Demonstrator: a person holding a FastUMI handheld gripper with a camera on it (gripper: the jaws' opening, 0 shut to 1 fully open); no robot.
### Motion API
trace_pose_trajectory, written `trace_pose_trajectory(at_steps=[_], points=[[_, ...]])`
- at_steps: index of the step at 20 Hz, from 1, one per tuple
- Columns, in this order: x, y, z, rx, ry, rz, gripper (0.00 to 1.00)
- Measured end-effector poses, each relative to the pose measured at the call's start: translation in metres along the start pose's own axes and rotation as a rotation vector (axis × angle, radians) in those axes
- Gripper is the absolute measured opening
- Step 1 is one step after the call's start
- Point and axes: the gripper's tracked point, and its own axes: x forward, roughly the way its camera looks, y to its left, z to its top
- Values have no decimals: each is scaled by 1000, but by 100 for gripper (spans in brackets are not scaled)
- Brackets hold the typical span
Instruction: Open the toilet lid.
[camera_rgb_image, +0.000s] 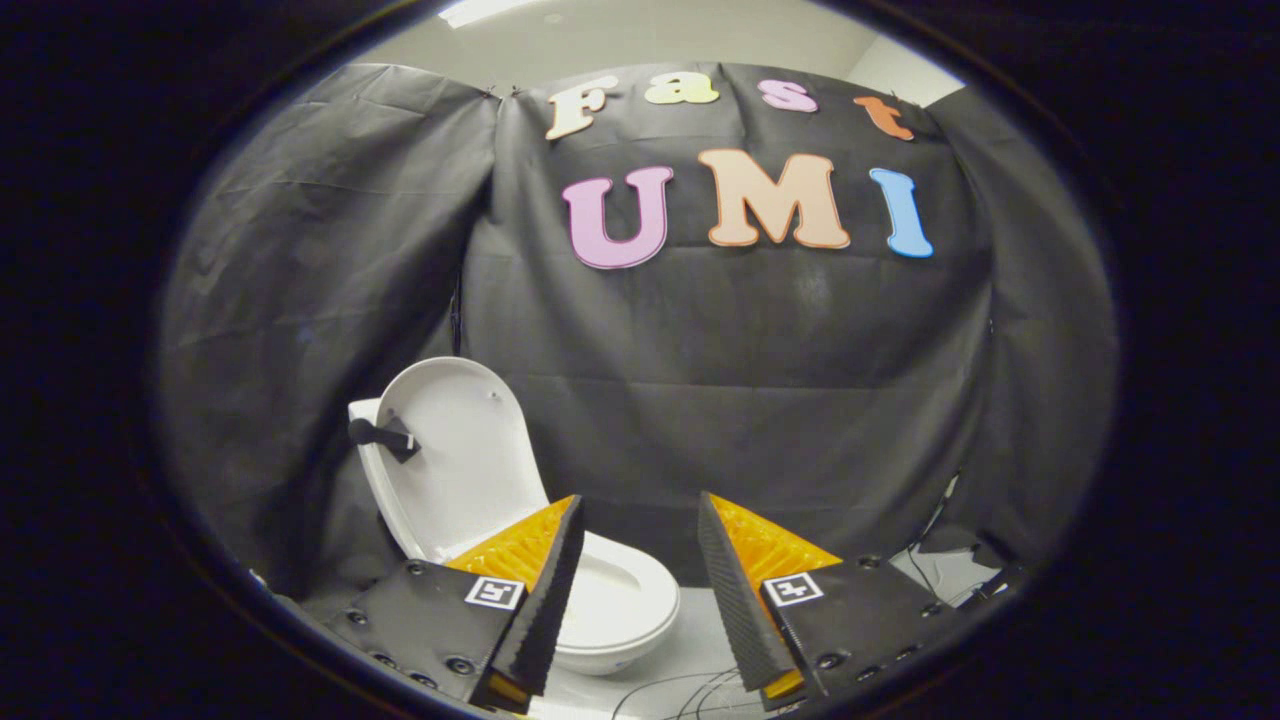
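Note:
A white toilet (610, 610) stands low on the floor, beyond my left finger. Its lid (460, 455) is raised upright, leaning back against the black cloth. A black strap or handle piece (383, 436) sticks out from the lid's left edge. The seat ring and bowl opening lie exposed, partly hidden behind my left finger. My gripper (640, 520) is open, held back from the toilet and a little to its right. Nothing sits between the fingers (545, 600).
Black cloth (760, 380) hangs all around as the booth's wall. The floor (690, 640) is pale. Thin cables (690, 690) run across it between my fingers, and more cables (935, 530) hang at the right by the cloth.

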Motion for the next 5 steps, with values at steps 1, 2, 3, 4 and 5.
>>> trace_pose_trajectory(at_steps=[1, 2, 3, 4, 5], points=[[-3, -5, -4, 9, 10, 9, 72], [-7, -12, -6, 23, 15, 13, 72], [-9, -20, -9, 39, 19, 6, 72], [-13, -27, -14, 56, 26, 3, 72], [-17, -33, -19, 67, 34, -4, 72]])
